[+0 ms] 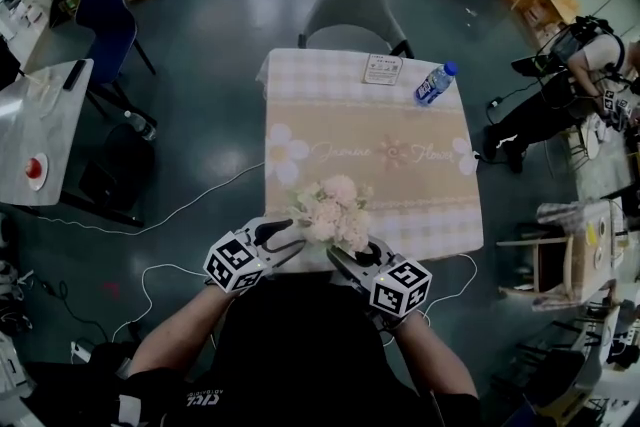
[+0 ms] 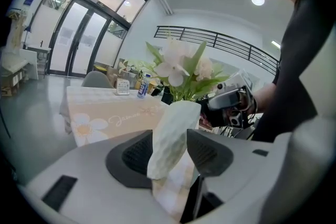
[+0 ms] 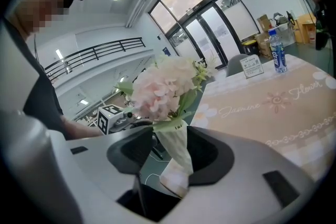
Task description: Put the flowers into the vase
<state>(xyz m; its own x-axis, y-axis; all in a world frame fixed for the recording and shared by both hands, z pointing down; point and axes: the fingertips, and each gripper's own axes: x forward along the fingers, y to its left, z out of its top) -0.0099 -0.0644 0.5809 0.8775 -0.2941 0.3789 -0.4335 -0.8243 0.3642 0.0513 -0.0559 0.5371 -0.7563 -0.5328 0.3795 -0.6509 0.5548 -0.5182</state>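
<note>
The pale flowers (image 1: 332, 210) already stand in the white vase (image 2: 176, 118), near the edge of the table (image 1: 370, 115). Our right gripper (image 3: 170, 147) pinches its narrow base; our left gripper (image 2: 169, 144) brackets it loosely (a gap shows). We judge the placing done, and letting go calls for keeping the vase upright.

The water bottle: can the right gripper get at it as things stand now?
Probably not at once. The right gripper seems to hold the vase with the flowers, and the bottle is at the far edge of the table. Nothing else blocks the way.
</note>
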